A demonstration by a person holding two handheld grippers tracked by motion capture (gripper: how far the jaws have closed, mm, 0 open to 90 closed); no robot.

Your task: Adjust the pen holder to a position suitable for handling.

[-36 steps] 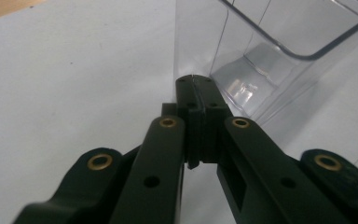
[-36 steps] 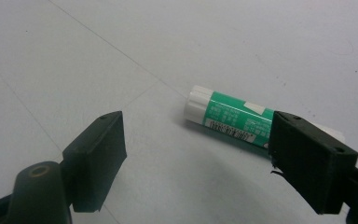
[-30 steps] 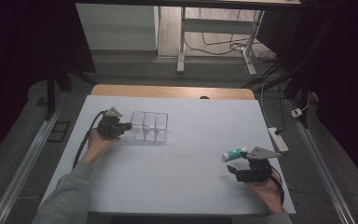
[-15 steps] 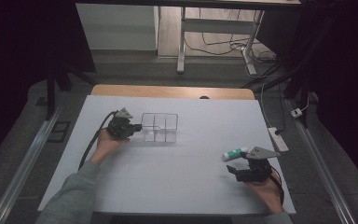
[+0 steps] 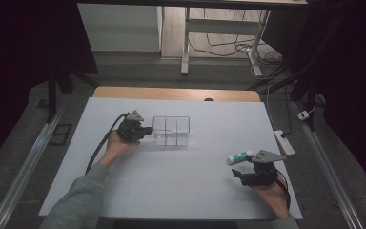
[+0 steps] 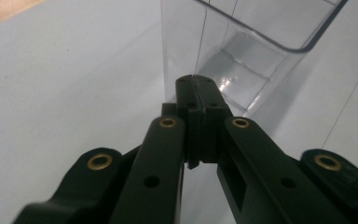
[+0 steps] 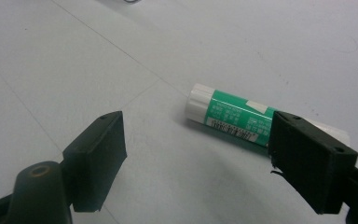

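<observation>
1. Left gripper [image 5: 147, 130] has its jaws fully closed with nothing between them. The tips sit at the left wall of the clear box [image 5: 171, 130], touching it or just short of it.
2. Clear box has divided compartments and stands left of centre on the white table [image 5: 181, 186], toward the far side. It looks empty.
3. Right gripper [image 5: 238, 172] has its jaws wide open and holds nothing. It rests near the right edge on the near side.
4. Glue stick [image 5: 239, 155] lies flat just beyond the right gripper's tips, green label with a white cap [image 7: 200, 100].
5. Step in hand, as I read it: the left gripper shoves the box across the table with closed tips.
6. To do it well, push low on the wall and near its middle so the box slides straight and neither tips nor spins.
7. Go slowly, since light plastic on a smooth sheet can skid off the tips.
8. For the glue stick, straddle it across its short axis and close at mid-length.
9. In the right gripper view the right jaw covers the far end of the glue stick.
10. Label text is too small to read.
11. Box dividers are hard to trace through the glare in the left gripper view [image 6: 242, 70], so the compartment count is unclear.
12. Actual contact between the tips and the box wall can't be confirmed.
</observation>
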